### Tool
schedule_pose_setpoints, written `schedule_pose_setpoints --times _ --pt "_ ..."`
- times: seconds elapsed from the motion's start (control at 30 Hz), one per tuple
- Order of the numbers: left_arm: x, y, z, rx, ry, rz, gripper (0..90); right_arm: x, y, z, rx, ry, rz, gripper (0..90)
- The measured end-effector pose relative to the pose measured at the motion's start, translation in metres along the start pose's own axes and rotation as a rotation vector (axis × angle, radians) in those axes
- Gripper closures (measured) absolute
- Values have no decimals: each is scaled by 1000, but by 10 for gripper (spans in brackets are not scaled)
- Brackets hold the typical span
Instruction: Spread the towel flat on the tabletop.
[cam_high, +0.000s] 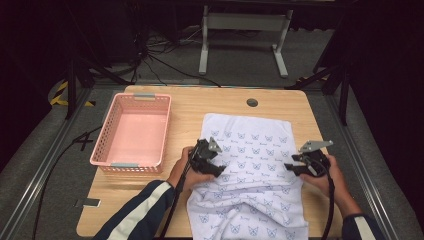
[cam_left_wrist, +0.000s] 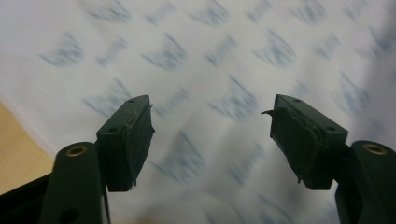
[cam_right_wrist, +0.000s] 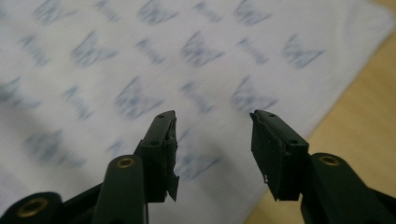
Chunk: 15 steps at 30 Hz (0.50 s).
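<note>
Left gripper (cam_left_wrist: 212, 135) jaws at bottom of its own view, spread wide, nothing between, over white towel (cam_left_wrist: 210, 60). Right gripper (cam_right_wrist: 212, 149) likewise released, above towel's edge, bare wood at right. High view: towel lower centre of table (cam_high: 280, 97), near end rumpled; pink basket (cam_high: 107, 127) left, well apart. Blue print blurred, unreadable.

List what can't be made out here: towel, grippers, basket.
- Towel: near end cut off by the bottom edge of the high view; its blue print is motion-blurred in both gripper views.
- Left gripper and right gripper: both open, but whether the tips touch the cloth can't be judged.
- Pink basket: near wall hides its floor's front strip.
</note>
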<state>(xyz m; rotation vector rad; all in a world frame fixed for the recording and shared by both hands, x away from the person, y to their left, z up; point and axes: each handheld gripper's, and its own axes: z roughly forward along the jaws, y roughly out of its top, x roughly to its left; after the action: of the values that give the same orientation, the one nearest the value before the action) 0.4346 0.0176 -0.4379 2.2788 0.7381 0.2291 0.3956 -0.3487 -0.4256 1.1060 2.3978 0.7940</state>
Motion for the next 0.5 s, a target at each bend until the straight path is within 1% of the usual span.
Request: schedule_pose_setpoints --times 0.03,0.07,0.1,0.13,0.17,0.2,0.23,0.3,0.33,0.37,0.4,0.43,0.47,0.5 --pt "7 6 3 -15 24 -9 268 -8 5 4 -11 -25 22 501" --pt "14 10 7 -40 38 -43 252 -17 11 7 -28 -55 47 496" --pt "22 15 11 -37 22 -63 254 -25 15 11 -40 -78 65 498" --pt "28 20 17 -19 64 -56 243 -33 19 14 -50 -86 92 499" --pt "32 23 19 -15 83 -61 227 -43 24 19 -66 -91 118 496" --pt "39 29 21 -8 91 -76 234 -47 27 22 -67 -106 126 489" --pt "45 32 23 -21 106 -81 236 -53 32 27 -69 -127 141 501" --pt "55 37 26 -23 109 -103 302 -62 39 33 -78 -133 155 510" --pt "60 39 30 -31 122 -111 280 -65 42 36 -91 -144 170 534" --pt "65 40 33 -26 139 -126 288 -70 44 39 -93 -158 177 540" --pt "70 41 37 -18 142 -136 310 -73 47 43 -97 -165 194 537" --pt "75 42 43 -6 170 -155 308 -76 49 46 -97 -162 212 537" --pt "79 42 45 7 194 -164 331 -80 50 52 -90 -182 226 534" --pt "81 42 47 11 207 -179 344 -83 51 57 -83 -179 232 528"
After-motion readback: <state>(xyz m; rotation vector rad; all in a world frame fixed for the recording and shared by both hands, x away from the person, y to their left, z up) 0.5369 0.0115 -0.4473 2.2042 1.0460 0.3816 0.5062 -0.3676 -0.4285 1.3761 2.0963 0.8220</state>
